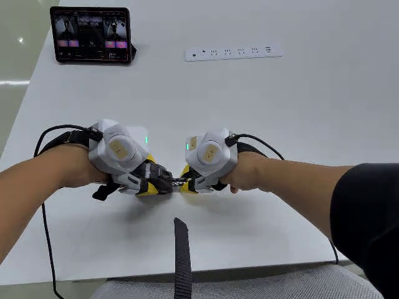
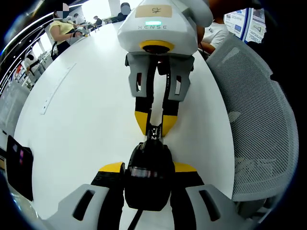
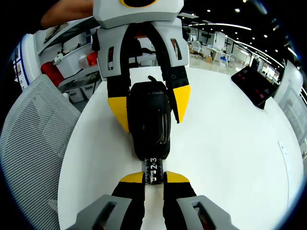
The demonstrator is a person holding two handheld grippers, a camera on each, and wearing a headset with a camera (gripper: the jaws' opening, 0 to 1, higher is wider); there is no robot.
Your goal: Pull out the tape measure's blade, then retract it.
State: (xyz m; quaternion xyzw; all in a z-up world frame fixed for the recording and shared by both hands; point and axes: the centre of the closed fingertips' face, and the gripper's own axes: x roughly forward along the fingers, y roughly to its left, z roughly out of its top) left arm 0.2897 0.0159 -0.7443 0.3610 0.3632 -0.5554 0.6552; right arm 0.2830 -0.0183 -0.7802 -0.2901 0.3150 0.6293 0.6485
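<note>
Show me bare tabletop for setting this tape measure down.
Crowded: front centre, where left gripper and right gripper hold the tape measure. Free: the wide stretch between them and the power strip, and the right side of the table.

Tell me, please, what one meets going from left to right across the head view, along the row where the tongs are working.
The left tongs → tape measure → blade → right tongs.
</note>
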